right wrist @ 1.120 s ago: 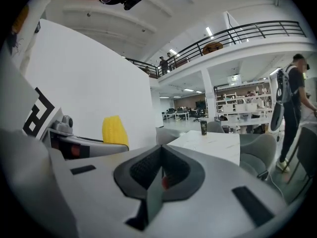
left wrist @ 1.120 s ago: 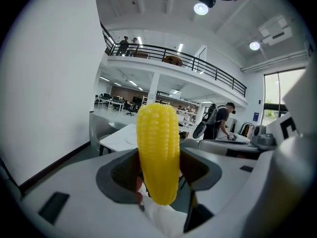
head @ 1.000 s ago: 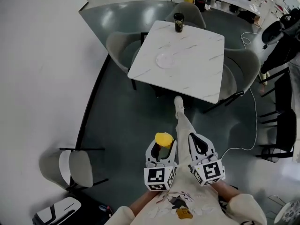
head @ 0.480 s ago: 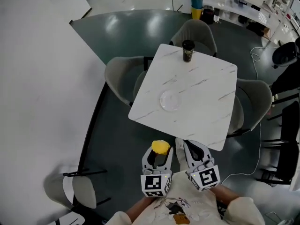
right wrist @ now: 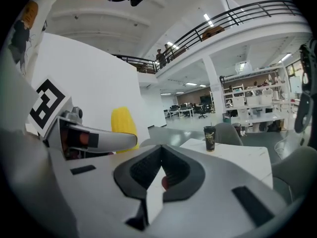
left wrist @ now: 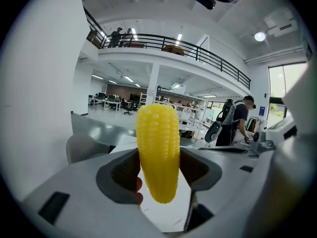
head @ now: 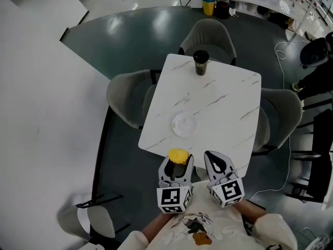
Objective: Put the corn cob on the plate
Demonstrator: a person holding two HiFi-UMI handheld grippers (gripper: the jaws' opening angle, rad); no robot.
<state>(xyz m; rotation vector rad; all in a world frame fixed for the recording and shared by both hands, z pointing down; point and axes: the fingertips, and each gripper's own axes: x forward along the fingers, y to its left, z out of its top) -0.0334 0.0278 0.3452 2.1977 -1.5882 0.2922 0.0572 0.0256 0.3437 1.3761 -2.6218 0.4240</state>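
Short of the plate, at the worktop's near edge, the left hand-held gripper clamps the corn cob upright, while the right hand-held gripper is closed on nothing; the cob should be lowered onto the plate's centre before release.

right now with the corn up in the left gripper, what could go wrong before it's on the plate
The corn cob stands upright, pinched only at its lower half by the fingers of the left gripper, so it could tilt or slip during the reach. The plate looks flat and pale on the white table; a round cob released there might roll off its rim.
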